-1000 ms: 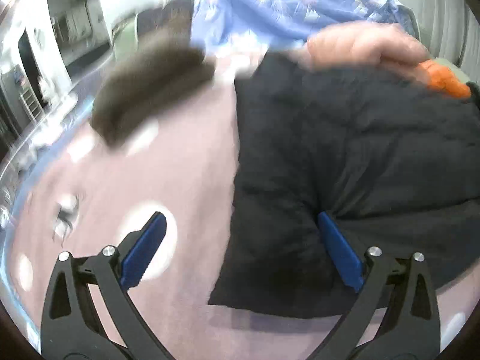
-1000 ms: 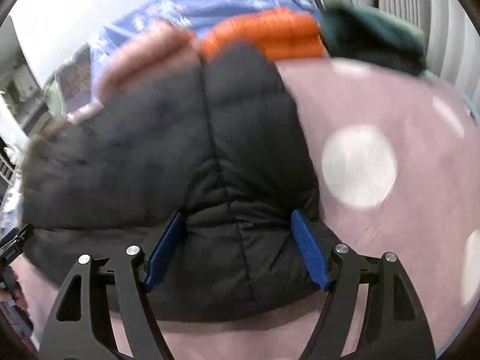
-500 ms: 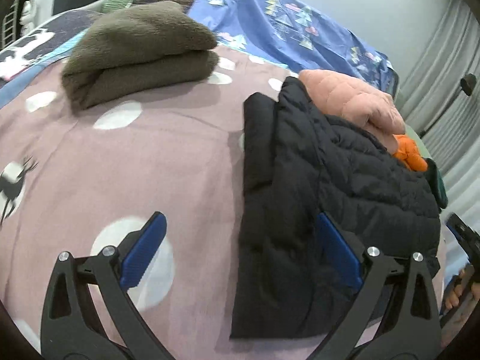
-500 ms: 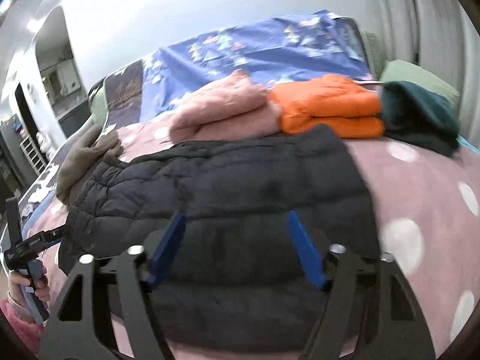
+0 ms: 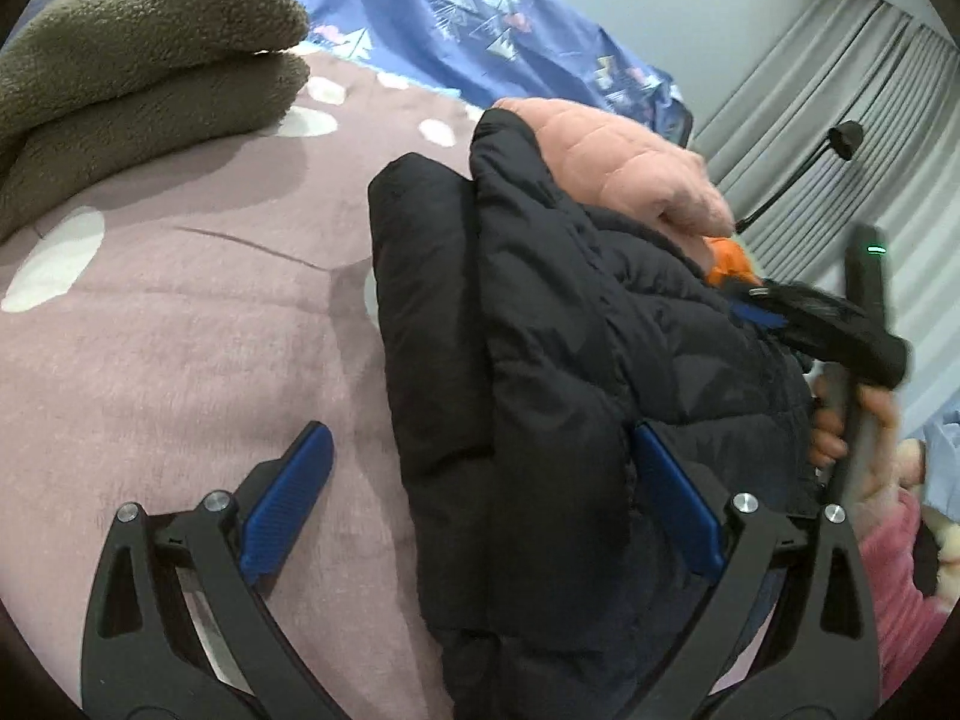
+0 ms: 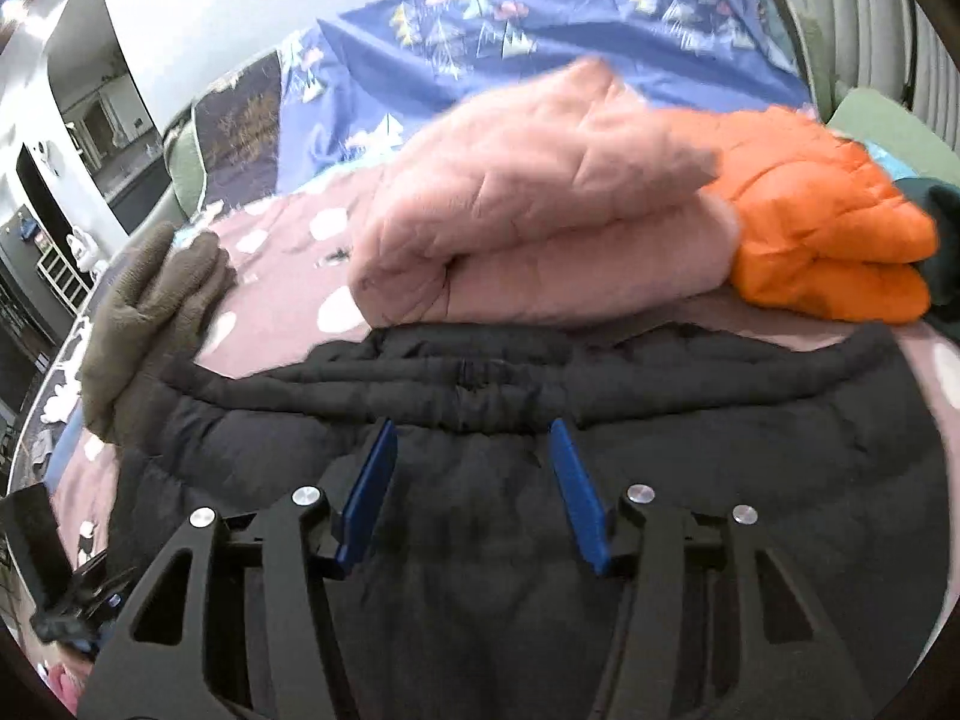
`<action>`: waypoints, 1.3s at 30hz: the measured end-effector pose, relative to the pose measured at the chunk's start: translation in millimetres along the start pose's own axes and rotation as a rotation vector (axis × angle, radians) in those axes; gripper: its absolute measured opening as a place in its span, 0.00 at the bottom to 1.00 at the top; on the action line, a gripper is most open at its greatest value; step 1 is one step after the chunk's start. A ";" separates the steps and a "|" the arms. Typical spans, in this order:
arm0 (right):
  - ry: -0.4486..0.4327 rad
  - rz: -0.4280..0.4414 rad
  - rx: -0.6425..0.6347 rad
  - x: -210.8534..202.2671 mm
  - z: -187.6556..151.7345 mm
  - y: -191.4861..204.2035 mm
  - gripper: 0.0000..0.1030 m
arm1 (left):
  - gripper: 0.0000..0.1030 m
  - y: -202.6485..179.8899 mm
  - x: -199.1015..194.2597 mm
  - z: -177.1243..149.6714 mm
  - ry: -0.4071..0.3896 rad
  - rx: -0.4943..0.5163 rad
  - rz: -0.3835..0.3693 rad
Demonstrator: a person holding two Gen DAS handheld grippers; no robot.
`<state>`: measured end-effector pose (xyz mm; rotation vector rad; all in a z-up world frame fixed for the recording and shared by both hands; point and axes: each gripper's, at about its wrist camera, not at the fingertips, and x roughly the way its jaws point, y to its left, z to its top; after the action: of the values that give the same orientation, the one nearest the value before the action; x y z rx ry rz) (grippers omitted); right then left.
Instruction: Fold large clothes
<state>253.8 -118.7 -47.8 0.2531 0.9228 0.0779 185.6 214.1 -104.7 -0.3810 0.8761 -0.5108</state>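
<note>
On the left, I am seeing a folded brown fleece (image 5: 132,54) lying on the mauve spotted bedspread (image 5: 180,312). My left gripper (image 5: 480,516) is hanging with jaws wide, gripping nothing, its right pad against the black puffer jacket (image 5: 540,330), which is lying folded mid-bed. My right gripper (image 6: 474,486) is hovering over that jacket, jaws half apart and just been closing, nothing pinched. Beyond it, a pink quilted coat (image 6: 540,210) is sitting beside an orange jacket (image 6: 828,222).
</note>
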 end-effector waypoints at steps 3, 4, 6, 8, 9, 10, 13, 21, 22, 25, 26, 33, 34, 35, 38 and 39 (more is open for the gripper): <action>-0.054 -0.059 -0.064 27.3 -19.2 8.2 0.57 | 0.96 -0.4 0.8 -1.4 0.000 0.009 -0.011; -0.083 -0.084 -0.085 30.0 -25.6 12.7 0.57 | 0.96 -1.1 1.1 -1.4 0.008 0.018 -0.025; -0.090 -0.098 -0.097 33.7 -27.7 15.0 0.57 | 0.95 -2.0 2.3 -2.2 0.036 0.049 -0.047; -0.077 -0.082 -0.092 37.5 -25.6 12.5 0.57 | 0.91 -2.2 3.2 -1.2 0.049 0.063 -0.065; -0.077 -0.081 -0.093 38.0 -25.3 12.5 0.57 | 0.85 -2.6 3.3 -1.5 0.052 0.064 -0.084; -0.081 -0.083 -0.096 38.1 -25.5 12.9 0.57 | 0.77 -3.6 3.9 -2.0 0.057 0.067 -0.099; -0.085 -0.076 -0.094 38.7 -24.7 11.2 0.58 | 0.60 -6.9 7.9 -3.9 0.076 0.065 -0.160; -0.088 -0.025 -0.064 33.5 -28.1 -2.4 0.58 | 0.29 -22.7 -7.0 4.1 0.041 0.052 -0.191; -0.089 -0.016 -0.059 32.6 -28.1 -4.5 0.58 | 0.27 -26.5 -10.1 7.5 0.038 0.063 -0.188; -0.090 0.010 -0.046 30.9 -27.7 -9.7 0.59 | 0.24 -54.8 -26.2 23.2 0.033 0.136 -0.171; -0.089 0.024 -0.040 30.0 -27.3 -13.7 0.59 | 0.24 -66.0 -30.6 29.2 0.036 0.172 -0.162; -0.093 0.151 0.033 26.4 -26.1 -34.7 0.60 | 0.23 -191.1 -32.3 62.1 0.122 0.548 -0.068; -0.094 0.167 0.041 26.0 -26.3 -37.0 0.60 | 0.23 -203.7 -29.9 62.0 0.136 0.589 -0.058; -0.096 0.179 0.047 25.5 -26.3 -39.2 0.60 | 0.23 -219.9 -25.8 59.6 0.154 0.641 -0.050; -0.099 0.173 0.041 23.8 -27.7 -40.6 0.60 | 0.23 -256.4 -3.8 49.3 0.219 0.750 -0.031; -0.099 0.170 0.039 23.1 -27.9 -40.8 0.60 | 0.23 -265.8 5.0 45.4 0.240 0.769 -0.025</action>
<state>243.8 -149.0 -92.0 0.3680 0.8033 0.2029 154.1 -0.8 55.3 0.3795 0.8366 -0.8803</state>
